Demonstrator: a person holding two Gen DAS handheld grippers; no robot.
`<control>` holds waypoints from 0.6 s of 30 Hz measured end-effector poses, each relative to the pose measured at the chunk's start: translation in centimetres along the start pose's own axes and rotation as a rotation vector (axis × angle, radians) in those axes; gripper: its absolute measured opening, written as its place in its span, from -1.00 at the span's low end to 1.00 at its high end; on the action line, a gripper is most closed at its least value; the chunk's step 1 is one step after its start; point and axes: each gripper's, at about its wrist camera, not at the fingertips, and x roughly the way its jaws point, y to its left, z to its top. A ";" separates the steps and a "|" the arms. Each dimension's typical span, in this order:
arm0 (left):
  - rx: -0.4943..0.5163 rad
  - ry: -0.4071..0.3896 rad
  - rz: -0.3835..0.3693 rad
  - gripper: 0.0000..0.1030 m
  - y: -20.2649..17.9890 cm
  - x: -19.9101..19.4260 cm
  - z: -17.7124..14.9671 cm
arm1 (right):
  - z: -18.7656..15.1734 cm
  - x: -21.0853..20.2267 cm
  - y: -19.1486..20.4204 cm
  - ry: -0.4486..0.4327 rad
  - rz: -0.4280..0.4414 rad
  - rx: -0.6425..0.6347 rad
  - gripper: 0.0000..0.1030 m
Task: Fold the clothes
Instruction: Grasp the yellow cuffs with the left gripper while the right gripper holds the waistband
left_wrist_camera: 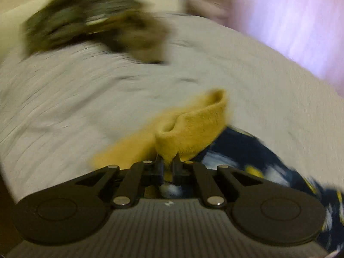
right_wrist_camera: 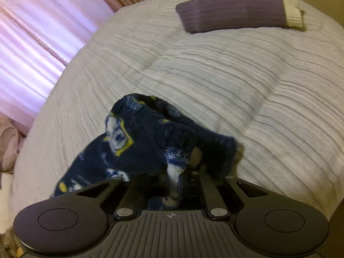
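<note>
A yellow fleece piece [left_wrist_camera: 189,126] rises in a fold just ahead of my left gripper [left_wrist_camera: 168,161], which is shut on its near edge. To its right lies dark blue fleece with white and yellow print [left_wrist_camera: 247,157]. In the right wrist view the same blue printed fleece [right_wrist_camera: 150,137] bunches up over my right gripper [right_wrist_camera: 174,178], which is shut on it; the fingertips are buried in the fabric. Both garments rest on a white ribbed bedspread [right_wrist_camera: 236,75].
A dark, blurred pile of clothes [left_wrist_camera: 92,25] lies at the far left of the bed. A folded purple knit with a white cuff [right_wrist_camera: 236,6] sits at the far end. Pink curtains [right_wrist_camera: 32,43] hang beside the bed.
</note>
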 end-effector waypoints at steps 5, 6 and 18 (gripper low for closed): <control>-0.089 0.028 -0.052 -0.86 4.5 2.0 -1.4 | -1.0 0.6 -1.7 -0.024 0.047 -0.001 -0.84; -0.074 0.018 -0.074 -0.83 4.5 2.2 -1.9 | -1.3 0.9 -2.2 -0.027 0.062 0.011 -0.84; 0.024 -0.165 -0.145 -0.47 7.0 -2.6 -4.3 | -5.9 -3.3 -6.7 -0.146 0.348 0.137 0.16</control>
